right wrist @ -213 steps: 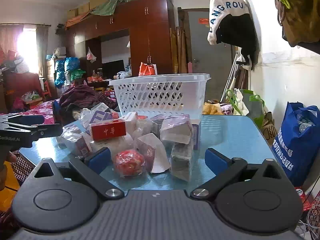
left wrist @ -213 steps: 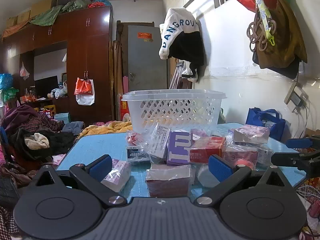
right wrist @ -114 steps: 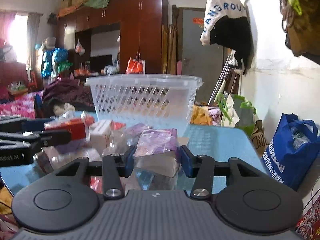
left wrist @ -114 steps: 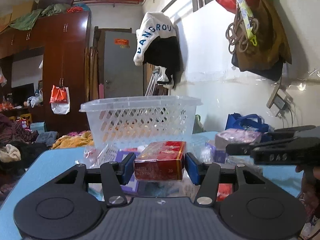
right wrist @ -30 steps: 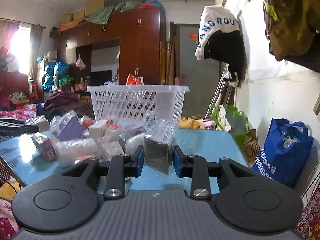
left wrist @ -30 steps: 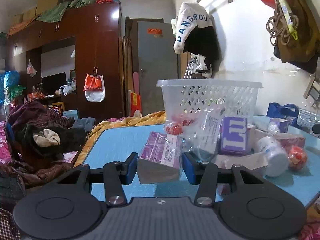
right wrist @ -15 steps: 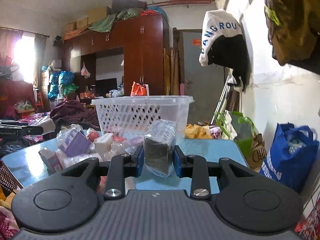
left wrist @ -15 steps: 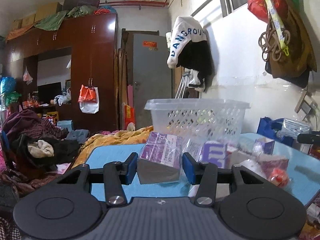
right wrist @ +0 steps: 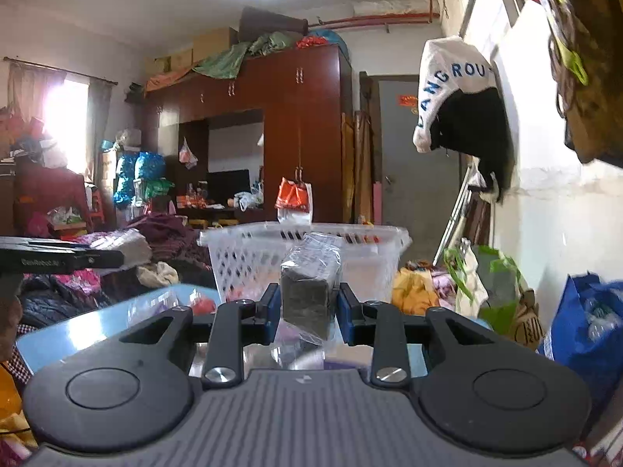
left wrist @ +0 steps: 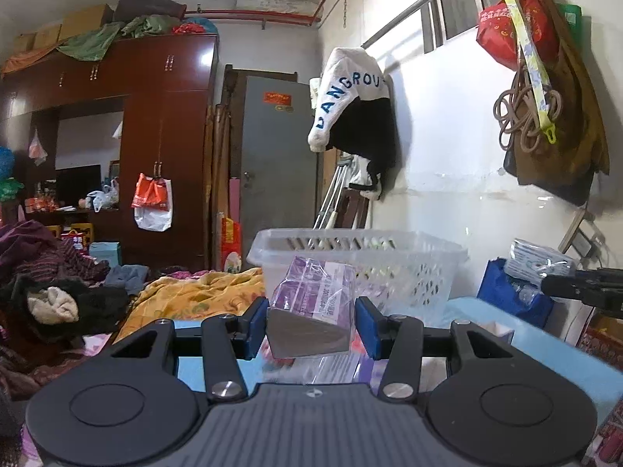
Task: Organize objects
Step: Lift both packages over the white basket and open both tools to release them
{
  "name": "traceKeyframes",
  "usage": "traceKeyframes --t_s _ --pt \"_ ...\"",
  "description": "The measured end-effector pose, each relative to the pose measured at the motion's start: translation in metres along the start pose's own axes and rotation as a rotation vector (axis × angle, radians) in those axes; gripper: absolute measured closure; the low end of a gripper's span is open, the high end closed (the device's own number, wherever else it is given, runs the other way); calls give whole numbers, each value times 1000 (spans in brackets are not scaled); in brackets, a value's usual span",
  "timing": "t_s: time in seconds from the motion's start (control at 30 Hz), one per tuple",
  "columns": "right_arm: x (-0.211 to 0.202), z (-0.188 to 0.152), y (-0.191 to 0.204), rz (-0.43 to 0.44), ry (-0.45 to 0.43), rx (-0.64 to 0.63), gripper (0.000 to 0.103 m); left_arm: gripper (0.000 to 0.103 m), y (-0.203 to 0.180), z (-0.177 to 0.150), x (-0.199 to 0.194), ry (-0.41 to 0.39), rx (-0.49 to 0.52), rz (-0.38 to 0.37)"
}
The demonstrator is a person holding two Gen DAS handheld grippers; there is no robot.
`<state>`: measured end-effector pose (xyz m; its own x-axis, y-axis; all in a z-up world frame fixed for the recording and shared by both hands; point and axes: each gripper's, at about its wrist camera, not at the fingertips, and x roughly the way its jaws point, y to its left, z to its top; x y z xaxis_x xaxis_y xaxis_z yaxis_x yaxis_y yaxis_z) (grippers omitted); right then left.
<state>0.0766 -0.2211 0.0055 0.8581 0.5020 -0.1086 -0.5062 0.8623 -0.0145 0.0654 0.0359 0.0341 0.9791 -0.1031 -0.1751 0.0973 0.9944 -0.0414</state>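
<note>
My left gripper (left wrist: 311,323) is shut on a purple plastic-wrapped box (left wrist: 311,303), held up in the air in front of the white slotted basket (left wrist: 409,268). My right gripper (right wrist: 307,313) is shut on a dark plastic-wrapped packet (right wrist: 307,284), also raised, level with the basket (right wrist: 241,257) just ahead. The right gripper shows at the right edge of the left wrist view (left wrist: 584,284), and the left gripper at the left edge of the right wrist view (right wrist: 58,258). Loose packets (right wrist: 202,303) lie on the blue table (right wrist: 97,323) below.
A white wall with hanging bags and a jacket (left wrist: 350,116) runs along the right. A blue bag (right wrist: 584,319) stands beside the table. Piled clothes (left wrist: 50,292) and a dark wardrobe (left wrist: 163,148) lie beyond the table's far-left side.
Both grippers have risen with their packets and moved closer to the basket; its rim now sits about level with the held items and the table pile has dropped low in view.
</note>
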Motion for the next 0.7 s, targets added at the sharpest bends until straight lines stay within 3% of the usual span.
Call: traceKeyframes --t_s 0.23,0.37,0.57,0.63,0.67,0.7 --pt "49 57 -10 6 -2 -15 70 51 -2 59 37 -12 -15 -45" --pt "96 78 -20 9 26 -23 70 51 -1 88 86 56 -48 -55" --pt "159 62 -26 -34 160 -48 69 51 4 92 163 205 -76 -24" --pt "162 56 -24 -33 153 -66 69 50 4 89 174 220 -77 -16" --pt "162 54 -23 -22 146 -73 67 47 4 89 175 208 -80 -8" --pt "162 54 -22 -8 149 -78 55 30 5 89 176 199 -78 -2"
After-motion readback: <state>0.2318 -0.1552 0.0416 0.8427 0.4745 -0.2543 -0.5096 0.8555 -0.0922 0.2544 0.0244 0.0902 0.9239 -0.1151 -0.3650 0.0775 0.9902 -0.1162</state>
